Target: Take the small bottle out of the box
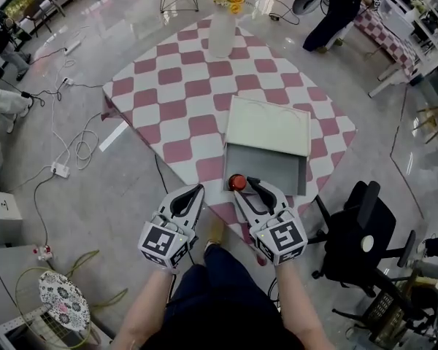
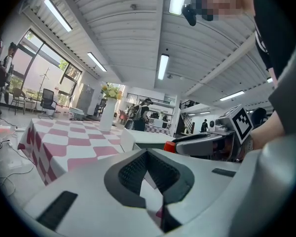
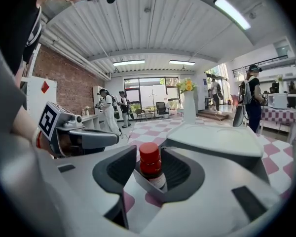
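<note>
The small bottle (image 1: 236, 182), brown with a red cap, stands upright on the pink-and-white checked table's near corner, just left of the open grey box (image 1: 266, 168). The box's pale lid (image 1: 269, 126) lies across its far half. My right gripper (image 1: 242, 186) is open around the bottle (image 3: 150, 163), with a gap showing on both sides of the cap. The left gripper (image 1: 197, 189) hangs shut and empty past the table's near edge, to the left of the bottle. From the left gripper view, the red cap (image 2: 170, 146) peeks out beside the right gripper (image 2: 202, 143).
A white vase of yellow flowers (image 1: 220, 31) stands at the table's far side. A black office chair (image 1: 358, 232) sits close on the right. Cables and a power strip (image 1: 60, 170) lie on the floor to the left. People stand further off.
</note>
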Demonstrator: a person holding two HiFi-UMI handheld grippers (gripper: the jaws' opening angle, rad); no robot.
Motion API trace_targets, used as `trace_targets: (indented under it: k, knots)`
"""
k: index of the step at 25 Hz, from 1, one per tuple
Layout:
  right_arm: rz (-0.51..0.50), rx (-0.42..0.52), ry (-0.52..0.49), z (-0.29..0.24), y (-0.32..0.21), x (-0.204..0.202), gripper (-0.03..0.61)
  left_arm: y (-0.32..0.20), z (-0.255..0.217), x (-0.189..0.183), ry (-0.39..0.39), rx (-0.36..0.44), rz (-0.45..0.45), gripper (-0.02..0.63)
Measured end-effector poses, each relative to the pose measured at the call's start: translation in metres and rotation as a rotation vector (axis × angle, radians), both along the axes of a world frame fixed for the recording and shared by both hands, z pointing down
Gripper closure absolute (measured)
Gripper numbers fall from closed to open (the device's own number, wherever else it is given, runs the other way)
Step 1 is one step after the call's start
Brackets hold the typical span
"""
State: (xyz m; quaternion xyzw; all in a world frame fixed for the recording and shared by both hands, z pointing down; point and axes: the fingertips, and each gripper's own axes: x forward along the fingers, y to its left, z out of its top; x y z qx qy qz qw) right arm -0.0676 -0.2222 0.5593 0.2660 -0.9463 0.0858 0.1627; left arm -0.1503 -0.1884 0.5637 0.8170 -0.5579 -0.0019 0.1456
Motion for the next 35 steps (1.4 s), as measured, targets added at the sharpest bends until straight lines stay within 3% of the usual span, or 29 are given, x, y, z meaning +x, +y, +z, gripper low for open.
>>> trace_targets:
  k: [3, 13, 16, 35]
  knots:
    - [-0.004, -0.014, 0.003, 0.005, -0.002, -0.003, 0.388, -0.005, 0.002, 0.004, 0.0, 0.001, 0.012, 0.609]
    - [0.01, -0.012, 0.032, 0.014, -0.007, -0.012, 0.388, -0.013, 0.009, 0.007, 0.004, -0.018, 0.02, 0.609]
    - [0.029, -0.009, 0.047, 0.015, -0.01, -0.011, 0.419, -0.014, 0.011, 0.006, 0.007, -0.022, 0.015, 0.609]
    - [0.062, -0.005, 0.069, 0.014, -0.014, -0.009, 0.43, -0.01, 0.011, -0.004, 0.02, -0.028, -0.009, 0.609]
